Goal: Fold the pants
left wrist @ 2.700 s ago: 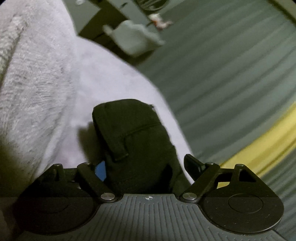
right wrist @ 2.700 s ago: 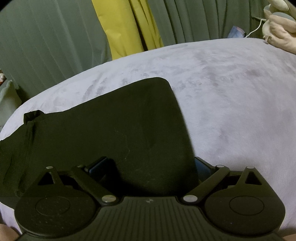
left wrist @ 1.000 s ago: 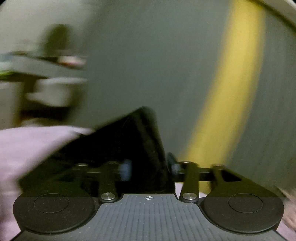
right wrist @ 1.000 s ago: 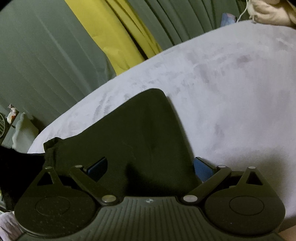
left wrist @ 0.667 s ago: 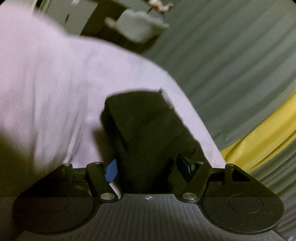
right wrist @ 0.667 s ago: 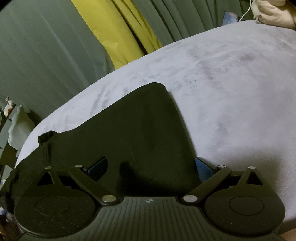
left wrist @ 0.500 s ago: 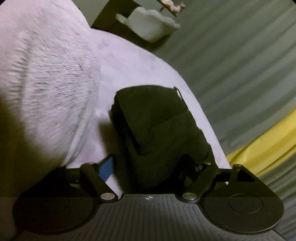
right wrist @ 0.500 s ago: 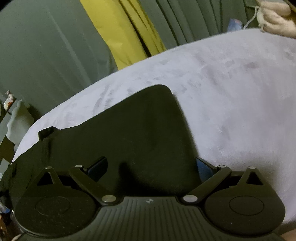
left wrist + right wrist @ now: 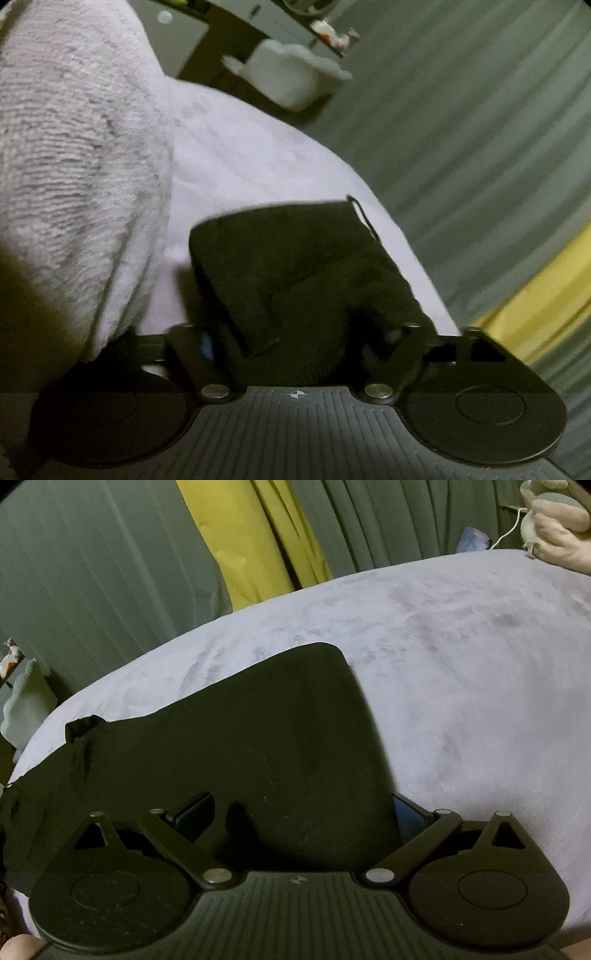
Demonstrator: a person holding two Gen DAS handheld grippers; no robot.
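- Compared with a second ago, the left gripper has dropped from up by the curtain back down to the bed, and its jaws have just been opening and then easing in a bit; they stand wide with the bunched end of the black pants between them, can't tell if the pads actually press.
- right gripper is spread wide too, with the flat folded part of the pants running between its fingers, no pinch visible.
- Pants lie on a pale lilac plush bedspread; a thick fluffy blanket is heaped to the left.
- Further back: grey-green pleated curtains with a yellow panel.
- No readable writing anywhere.
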